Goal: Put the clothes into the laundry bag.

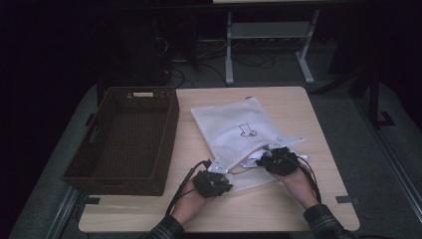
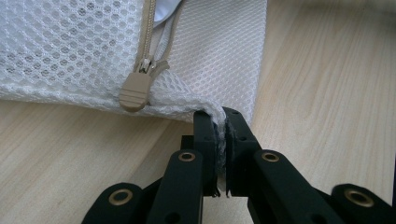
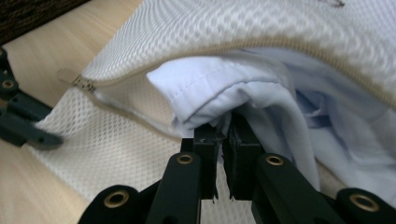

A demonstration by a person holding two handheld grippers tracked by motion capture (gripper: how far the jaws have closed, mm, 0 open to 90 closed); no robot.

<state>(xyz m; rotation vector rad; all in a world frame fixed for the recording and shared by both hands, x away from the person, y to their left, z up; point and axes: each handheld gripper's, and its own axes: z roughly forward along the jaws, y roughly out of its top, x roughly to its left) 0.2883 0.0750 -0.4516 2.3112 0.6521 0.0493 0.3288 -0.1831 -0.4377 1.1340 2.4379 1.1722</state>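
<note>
A white mesh laundry bag (image 1: 239, 129) lies on the table with its zipper open along the near edge. The left gripper (image 2: 220, 116) is shut on the bag's near corner, just right of the tan zipper pull (image 2: 135, 91); from above, this gripper (image 1: 218, 168) sits at the bag's front left. A pale blue-white garment (image 3: 224, 88) bulges out of the bag's mouth. The right gripper (image 3: 225, 123) is shut on a fold of that garment at the opening; in the high view it (image 1: 266, 158) is at the bag's front right. How much garment lies inside is hidden.
A dark woven basket (image 1: 169, 134) stands on the left half of the light wooden table (image 1: 298, 104), close to the bag. The left gripper (image 3: 23, 121) shows at the left edge of the right gripper view. Table legs and cables lie beyond the far edge.
</note>
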